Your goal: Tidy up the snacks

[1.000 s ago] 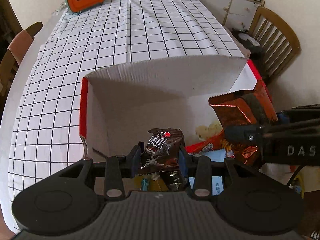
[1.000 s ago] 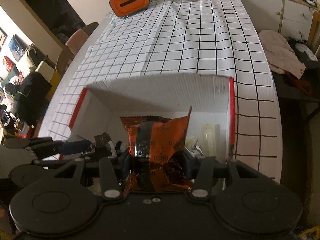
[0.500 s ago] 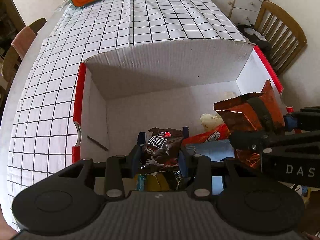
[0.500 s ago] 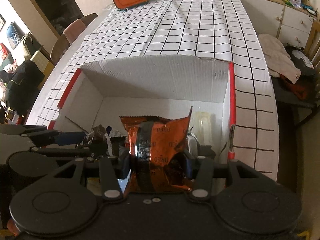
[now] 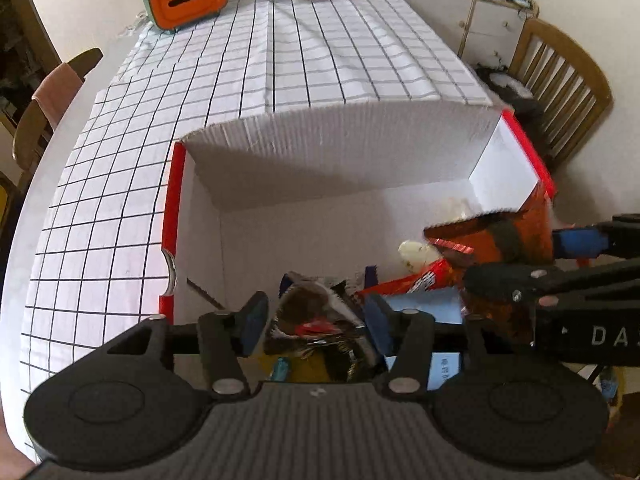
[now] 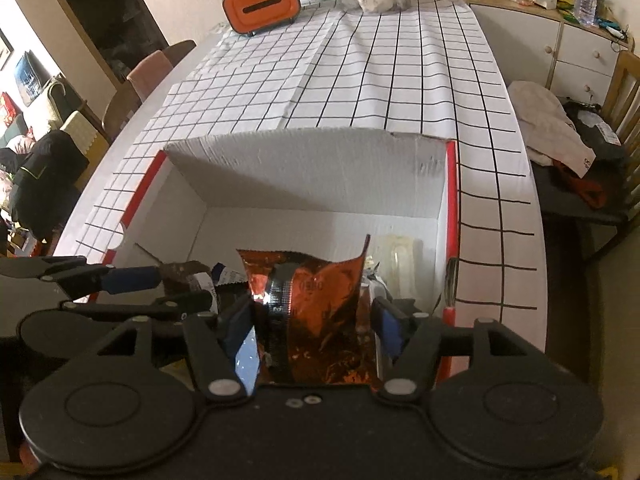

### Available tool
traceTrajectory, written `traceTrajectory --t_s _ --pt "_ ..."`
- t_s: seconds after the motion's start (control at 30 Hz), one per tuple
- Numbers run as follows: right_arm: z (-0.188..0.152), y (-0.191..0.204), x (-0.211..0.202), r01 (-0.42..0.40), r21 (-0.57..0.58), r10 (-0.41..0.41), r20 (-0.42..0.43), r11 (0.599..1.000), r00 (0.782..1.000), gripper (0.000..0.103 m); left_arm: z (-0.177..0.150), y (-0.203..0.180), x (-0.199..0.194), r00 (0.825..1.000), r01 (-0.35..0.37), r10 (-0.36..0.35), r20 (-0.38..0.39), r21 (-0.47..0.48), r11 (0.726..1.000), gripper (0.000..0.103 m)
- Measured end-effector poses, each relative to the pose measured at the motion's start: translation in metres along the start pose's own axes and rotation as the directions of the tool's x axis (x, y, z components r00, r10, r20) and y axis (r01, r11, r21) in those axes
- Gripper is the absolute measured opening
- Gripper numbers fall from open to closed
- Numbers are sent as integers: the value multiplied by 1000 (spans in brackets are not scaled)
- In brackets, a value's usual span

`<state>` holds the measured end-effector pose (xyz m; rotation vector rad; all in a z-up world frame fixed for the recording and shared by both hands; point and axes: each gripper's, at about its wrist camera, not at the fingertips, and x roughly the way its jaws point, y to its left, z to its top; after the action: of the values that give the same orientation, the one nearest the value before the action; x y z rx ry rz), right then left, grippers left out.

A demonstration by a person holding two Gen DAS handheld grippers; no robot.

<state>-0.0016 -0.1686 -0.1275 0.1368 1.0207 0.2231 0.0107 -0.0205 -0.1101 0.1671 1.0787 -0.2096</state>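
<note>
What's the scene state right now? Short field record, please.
surface: table with grid cloth
container: open white box with red edges
left gripper: jaws opening, brown candy bag between them, above the box
right gripper: jaws opening, orange cookie pack between them
in box: red pack, pale pack
far end: orange case
</note>
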Motion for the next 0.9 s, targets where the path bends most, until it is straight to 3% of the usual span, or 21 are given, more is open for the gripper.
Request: traceTrajectory --t_s 0.43,0.9 --pt "2 3 -37 -13 -35 17 111 999 994 93 2 6 -31 997 49 -46 66 -51 997 78" --pt "-9 -3 -80 -25 -39 33 228 999 973 103 -6 -6 -78 975 49 -39 220 -40 998 90"
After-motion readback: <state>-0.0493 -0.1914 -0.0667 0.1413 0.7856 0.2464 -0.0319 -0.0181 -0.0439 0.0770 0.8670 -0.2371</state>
